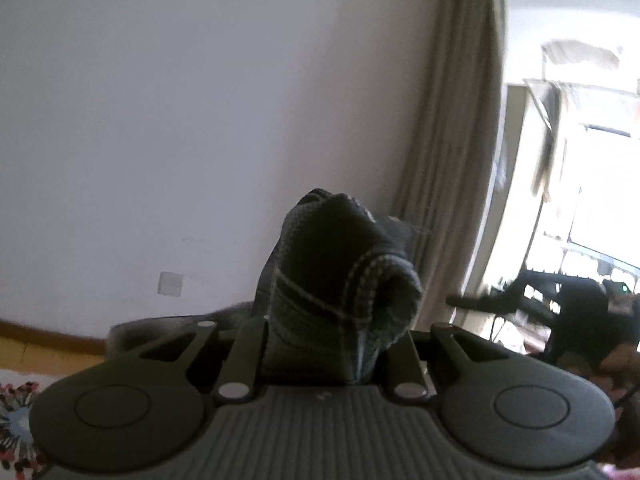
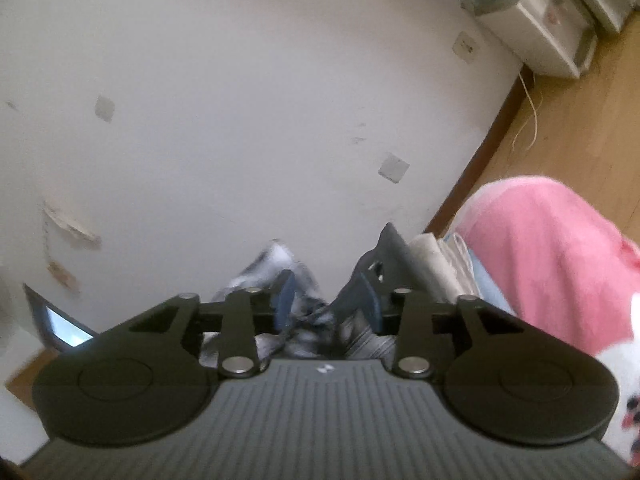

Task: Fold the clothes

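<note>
In the left wrist view a dark checked garment with pale stitching bunches up out of my left gripper. The jaws are shut on it, and the cloth hides both fingertips. In the right wrist view my right gripper points at a white wall with its fingers standing apart. Grey-and-white checked cloth lies loose in the gap and over the gripper's front, and the pads do not press on it. Whether both views show one garment I cannot tell.
A beige curtain hangs beside a bright window, with a dark chair below it. Floral bedding shows at the lower left. A pink cushion, pale folded cloth, a white appliance and wooden floor lie to the right.
</note>
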`<act>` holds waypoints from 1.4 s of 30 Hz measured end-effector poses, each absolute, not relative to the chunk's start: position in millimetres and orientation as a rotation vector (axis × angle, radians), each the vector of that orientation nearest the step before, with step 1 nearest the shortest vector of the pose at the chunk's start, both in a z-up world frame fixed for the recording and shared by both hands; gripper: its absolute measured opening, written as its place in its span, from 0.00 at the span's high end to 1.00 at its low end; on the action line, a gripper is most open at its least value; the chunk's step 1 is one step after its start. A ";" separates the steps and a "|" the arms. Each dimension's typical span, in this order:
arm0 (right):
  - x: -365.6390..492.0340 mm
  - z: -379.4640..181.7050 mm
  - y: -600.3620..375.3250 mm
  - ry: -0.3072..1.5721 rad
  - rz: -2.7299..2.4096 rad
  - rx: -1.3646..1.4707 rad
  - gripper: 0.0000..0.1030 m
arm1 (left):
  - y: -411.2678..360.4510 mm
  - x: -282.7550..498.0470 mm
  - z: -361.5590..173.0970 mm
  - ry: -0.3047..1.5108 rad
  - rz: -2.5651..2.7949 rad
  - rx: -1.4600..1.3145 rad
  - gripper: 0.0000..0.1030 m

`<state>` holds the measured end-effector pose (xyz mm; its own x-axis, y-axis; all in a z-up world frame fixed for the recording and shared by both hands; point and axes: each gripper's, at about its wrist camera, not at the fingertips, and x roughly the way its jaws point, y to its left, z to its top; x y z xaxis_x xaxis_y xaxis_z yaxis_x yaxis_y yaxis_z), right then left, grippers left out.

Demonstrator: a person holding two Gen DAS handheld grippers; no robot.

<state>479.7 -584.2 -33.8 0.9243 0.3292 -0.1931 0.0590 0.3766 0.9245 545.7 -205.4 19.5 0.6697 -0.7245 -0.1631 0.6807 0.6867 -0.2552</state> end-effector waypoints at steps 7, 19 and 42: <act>498.3 -57.7 -577.0 0.416 0.324 1.396 0.26 | -210.3 525.6 0.7 0.259 -0.812 -0.051 0.81; 585.0 -39.4 -533.2 0.825 0.342 1.059 0.10 | -237.4 483.1 -10.8 0.268 -0.968 0.241 0.48; 602.7 -49.7 -511.6 0.843 0.206 0.737 0.10 | -102.9 659.0 -33.3 0.725 -0.754 -0.469 0.32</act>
<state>602.7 -511.6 -49.7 0.6626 0.4426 -0.6043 0.1141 0.7377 0.6654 659.0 -102.9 -33.3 0.5105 -0.7515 -0.4178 0.4471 0.6471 -0.6176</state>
